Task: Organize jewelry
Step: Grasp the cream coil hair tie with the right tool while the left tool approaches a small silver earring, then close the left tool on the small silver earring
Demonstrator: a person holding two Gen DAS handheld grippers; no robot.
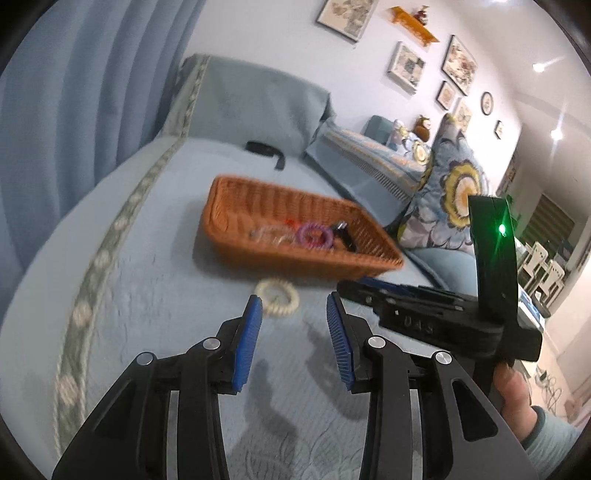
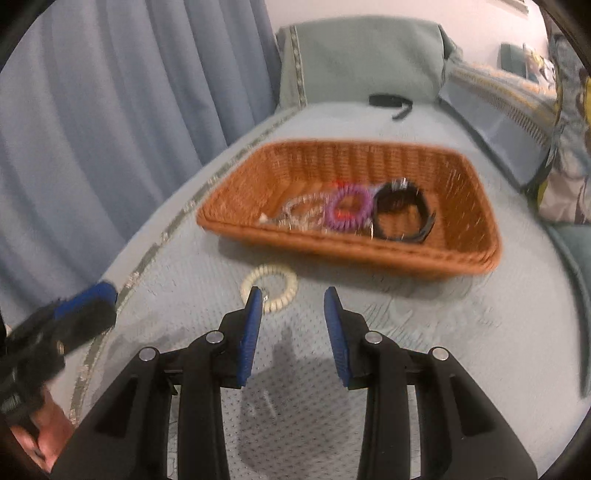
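Now hovering, jaws apart on both grippers, near cream coil bracelet (image 2: 269, 288) at basket's (image 2: 258, 236) 7 o'clock: probably light, springy, soft; pinching one side of ring.

Blue curtain (image 1: 74, 110) at left | grey-green sofa cover (image 1: 147, 295) with patterned trim | floral cushion (image 1: 454, 188) at right | framed pictures (image 1: 458, 64) on wall | wooden shelf (image 1: 413, 24) above | white chairs (image 1: 543, 266) far right

Black left gripper (image 1: 294, 306), ribbed blue pads (image 1: 248, 343), seemingly silver pivots.
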